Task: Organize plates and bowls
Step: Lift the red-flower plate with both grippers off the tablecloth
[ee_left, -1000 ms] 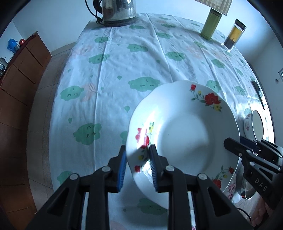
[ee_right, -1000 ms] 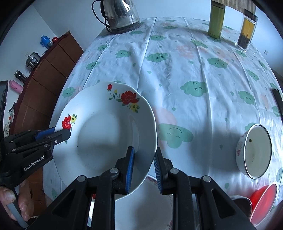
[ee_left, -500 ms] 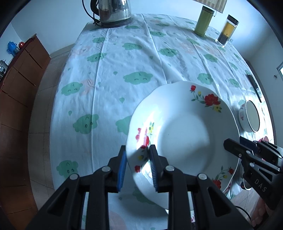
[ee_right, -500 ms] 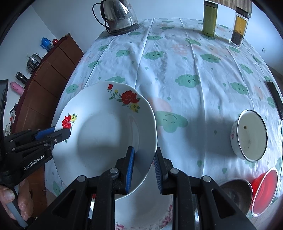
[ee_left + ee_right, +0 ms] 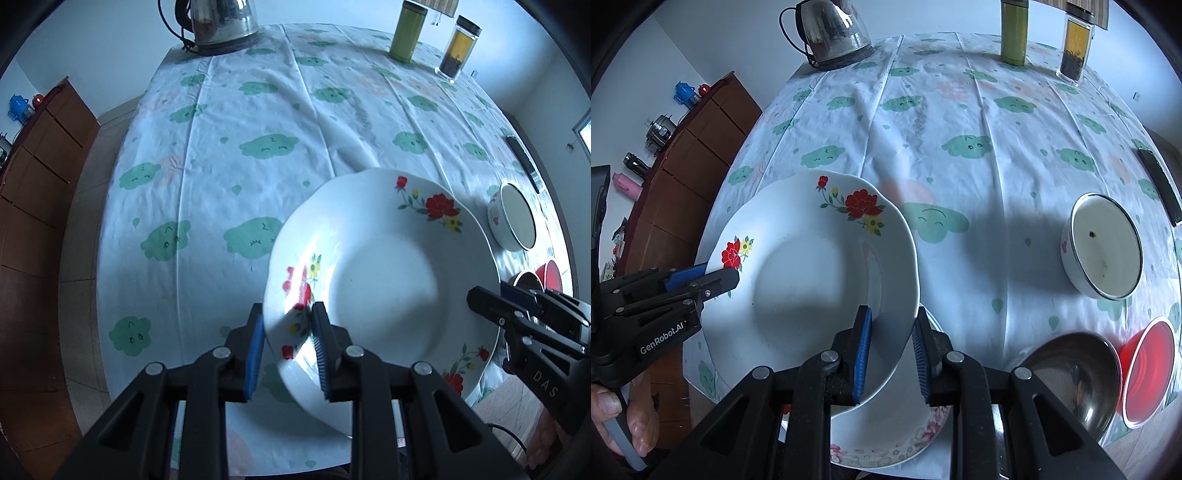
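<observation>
Right wrist view: right gripper (image 5: 891,350) and left gripper (image 5: 287,350) both clamp the plate (image 5: 812,273) by opposite rims, above a second plate (image 5: 886,439) at 6 o'clock. Lower it level, releasing together.

My right fingers (image 5: 862,343) and the flowered plate (image 5: 812,266) they pinch cover most of a second patterned plate (image 5: 886,443) beneath; only its near rim shows. The steel bowl (image 5: 1071,373) is partly behind my gripper's frame, and the red bowl (image 5: 551,274) is mostly hidden in the left view. The kettle (image 5: 221,18) is cut off by the top edge.
</observation>
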{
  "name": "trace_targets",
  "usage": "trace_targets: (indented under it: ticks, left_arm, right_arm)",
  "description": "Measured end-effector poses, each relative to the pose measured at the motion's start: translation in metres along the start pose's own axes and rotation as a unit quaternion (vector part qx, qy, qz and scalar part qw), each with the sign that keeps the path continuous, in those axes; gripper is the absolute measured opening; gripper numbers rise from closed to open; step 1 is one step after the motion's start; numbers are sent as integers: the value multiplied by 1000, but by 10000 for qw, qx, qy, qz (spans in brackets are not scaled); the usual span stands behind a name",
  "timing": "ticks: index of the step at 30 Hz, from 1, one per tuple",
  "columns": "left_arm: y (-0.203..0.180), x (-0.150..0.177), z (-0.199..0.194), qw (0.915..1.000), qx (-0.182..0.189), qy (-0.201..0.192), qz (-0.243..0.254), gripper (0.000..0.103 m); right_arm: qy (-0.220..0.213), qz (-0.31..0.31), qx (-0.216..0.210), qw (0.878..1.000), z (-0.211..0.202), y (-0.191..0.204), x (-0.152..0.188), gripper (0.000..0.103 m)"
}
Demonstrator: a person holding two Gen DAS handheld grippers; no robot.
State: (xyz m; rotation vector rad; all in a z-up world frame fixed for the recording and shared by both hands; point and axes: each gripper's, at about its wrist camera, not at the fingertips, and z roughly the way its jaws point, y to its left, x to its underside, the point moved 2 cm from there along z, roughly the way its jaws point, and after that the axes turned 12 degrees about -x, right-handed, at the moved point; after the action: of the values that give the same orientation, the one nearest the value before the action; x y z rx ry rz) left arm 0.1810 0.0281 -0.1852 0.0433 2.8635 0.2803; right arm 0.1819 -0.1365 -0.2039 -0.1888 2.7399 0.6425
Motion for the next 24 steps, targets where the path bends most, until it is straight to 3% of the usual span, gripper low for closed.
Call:
trace_targets:
  ticks: [24]
  left_arm:
    - [-26,22,-3,9998,5,68,183,23]
  right_arm:
    - [-47,100,-33,9999,-12,-16,35,24]
